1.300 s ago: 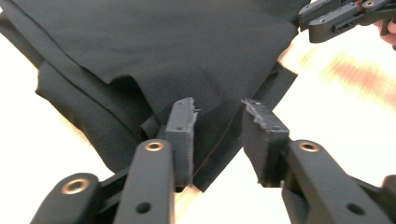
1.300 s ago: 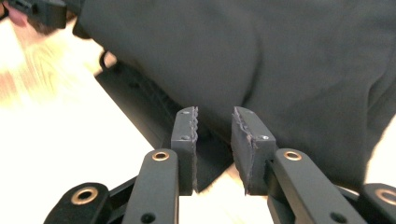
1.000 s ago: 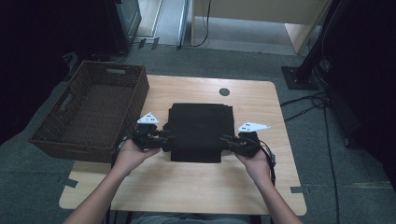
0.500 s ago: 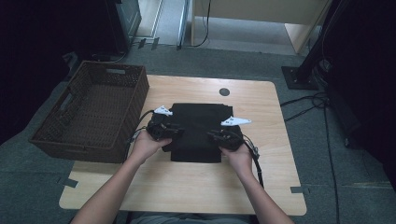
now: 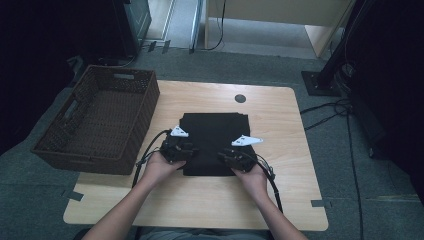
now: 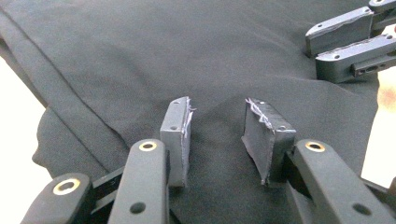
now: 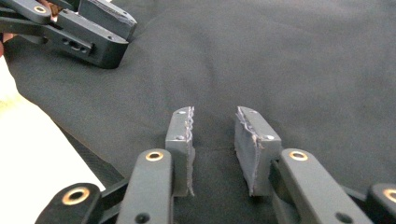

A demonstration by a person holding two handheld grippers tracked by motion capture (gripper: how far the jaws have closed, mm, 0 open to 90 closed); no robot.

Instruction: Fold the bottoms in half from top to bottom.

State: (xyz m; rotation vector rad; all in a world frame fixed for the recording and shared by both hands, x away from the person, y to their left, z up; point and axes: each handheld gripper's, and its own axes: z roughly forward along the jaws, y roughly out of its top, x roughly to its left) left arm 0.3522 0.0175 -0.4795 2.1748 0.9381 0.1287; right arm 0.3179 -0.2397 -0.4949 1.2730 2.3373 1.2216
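On the wooden table (image 5: 280, 200), centre, lies a folded black cloth (image 5: 215, 135), roughly square, w/ a brown wicker basket (image 5: 95, 125) just beside the table's left edge. Both grippers sit on the cloth's near part: left gripper (image 6: 217, 128) and right gripper (image 7: 215, 135), close to each other, tips resting on the fabric. Left jaws stand apart w/ only a low ridge of cloth between the pads, not pinched. Right jaws have just been opening; they're spread too, cloth lying flat under the gap, nothing gripped. Handling, as I judge it: cloth looks light, soft, floppy, no stiffness, so it'll sag and unfold if lifted from one pt. Surface is matte, prob. not slippery against the grey pads (image 7: 180, 140), but layers may slide over each other, so a shallow pinch could take just the top layer. Best hold: at the near folded edge or the two near corners, one gripper each, biting through all layers, approx. symmetric so the fold stays put. Not fragile; a firm squeeze is fine. Seams visible at the cloth's left side in the left gripper view give a thicker, surer bite.
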